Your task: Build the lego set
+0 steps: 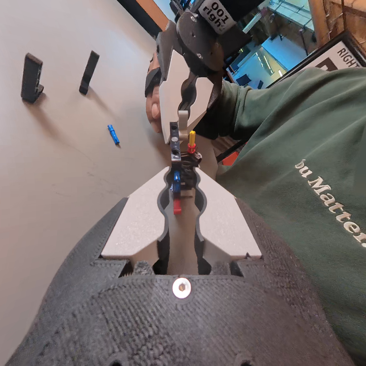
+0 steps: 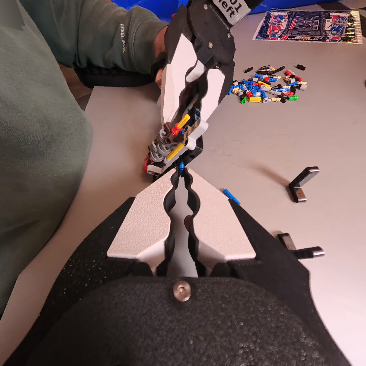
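Observation:
My left gripper (image 1: 183,172) is shut on a partly built lego assembly (image 1: 175,147) of black beams, grey gears, yellow axles and a white beam, held above the table edge. It also shows in the right wrist view (image 2: 174,140), gripped by the left gripper (image 2: 184,118). My right gripper (image 2: 181,171) is shut on a small blue pin (image 2: 181,168), whose tip touches the assembly's black beam. In the left wrist view the right gripper (image 1: 176,135) comes down from above onto the assembly, and the held pin is hidden there.
A pile of small loose lego parts (image 2: 267,87) lies on the grey table, with a printed sheet (image 2: 307,25) behind it. A loose blue pin (image 2: 230,196) lies near my right fingers. Two black L-shaped brackets (image 2: 303,184) (image 2: 301,247) stand on the table. A person's green sleeve (image 1: 287,138) is close by. Left and right tips are no more than a few centimetres apart.

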### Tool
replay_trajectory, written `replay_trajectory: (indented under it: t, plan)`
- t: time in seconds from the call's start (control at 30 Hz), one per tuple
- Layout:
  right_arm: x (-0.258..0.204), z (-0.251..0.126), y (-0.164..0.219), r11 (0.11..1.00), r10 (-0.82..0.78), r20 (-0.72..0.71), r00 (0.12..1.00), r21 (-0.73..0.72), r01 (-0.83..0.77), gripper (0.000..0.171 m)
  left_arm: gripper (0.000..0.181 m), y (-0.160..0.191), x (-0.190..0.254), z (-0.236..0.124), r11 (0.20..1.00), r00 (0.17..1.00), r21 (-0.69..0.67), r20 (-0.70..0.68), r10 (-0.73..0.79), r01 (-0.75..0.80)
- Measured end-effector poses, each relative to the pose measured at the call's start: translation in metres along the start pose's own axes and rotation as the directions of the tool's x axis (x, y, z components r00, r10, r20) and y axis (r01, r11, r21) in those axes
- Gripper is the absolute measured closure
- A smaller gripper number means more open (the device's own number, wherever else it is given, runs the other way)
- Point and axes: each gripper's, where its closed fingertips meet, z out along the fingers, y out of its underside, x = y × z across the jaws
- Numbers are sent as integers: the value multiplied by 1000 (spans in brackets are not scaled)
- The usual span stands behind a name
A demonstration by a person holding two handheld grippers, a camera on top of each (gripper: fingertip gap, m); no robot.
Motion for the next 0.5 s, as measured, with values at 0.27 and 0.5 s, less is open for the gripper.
replay_trajectory:
  t: [0.27, 0.5]
  plan:
    - [-2, 0, 1, 1000, 6, 26, 1000, 14, -7, 168, 175, 4, -5, -1, 996, 995, -55, 67, 74, -70]
    - [-3, -2, 3, 1000, 12, 44, 999, 1, -12, 168, 175, 5, -5, 1, 997, 998, -68, 49, 49, -45]
